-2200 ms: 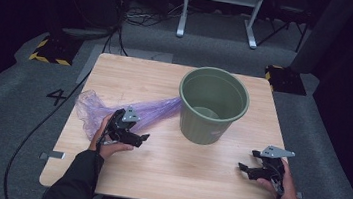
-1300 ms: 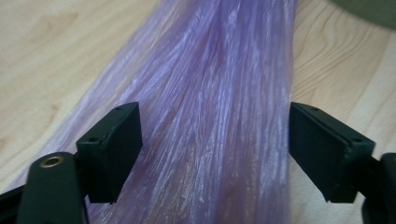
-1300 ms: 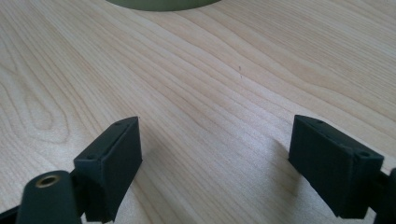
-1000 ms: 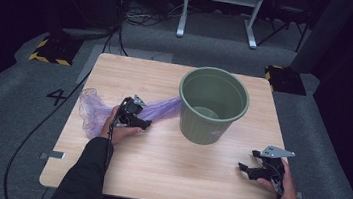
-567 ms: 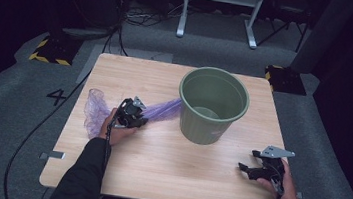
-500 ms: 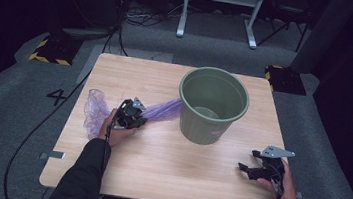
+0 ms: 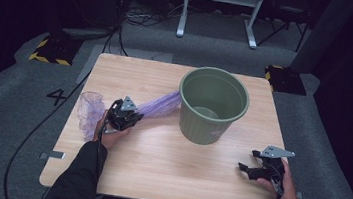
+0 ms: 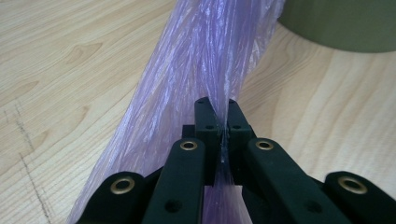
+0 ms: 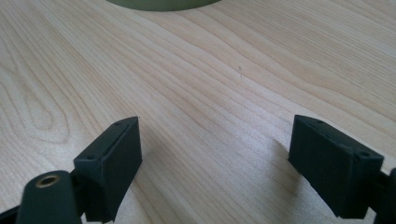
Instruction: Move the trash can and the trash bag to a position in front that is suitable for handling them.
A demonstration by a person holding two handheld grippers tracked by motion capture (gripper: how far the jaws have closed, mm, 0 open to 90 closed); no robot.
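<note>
Near the desk's left edge, the left gripper (image 8: 219, 119) has just closed, jaws pinching the thin purple plastic bag (image 7: 156, 106), which stretches rightward toward the green plastic bucket (image 7: 212, 105); the right gripper's (image 9: 215, 154) jaws stand spread.

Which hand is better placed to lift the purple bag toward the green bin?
Left, probably: the left gripper is shut on the purple bag beside the green bin. The right gripper rests open, apart.

Black two-jaw left gripper (image 8: 218, 122) with brass-ringed holes; right gripper (image 7: 248, 169) bears a grey three-cornered plate; both sleeves (image 7: 76, 178) dark.
</note>
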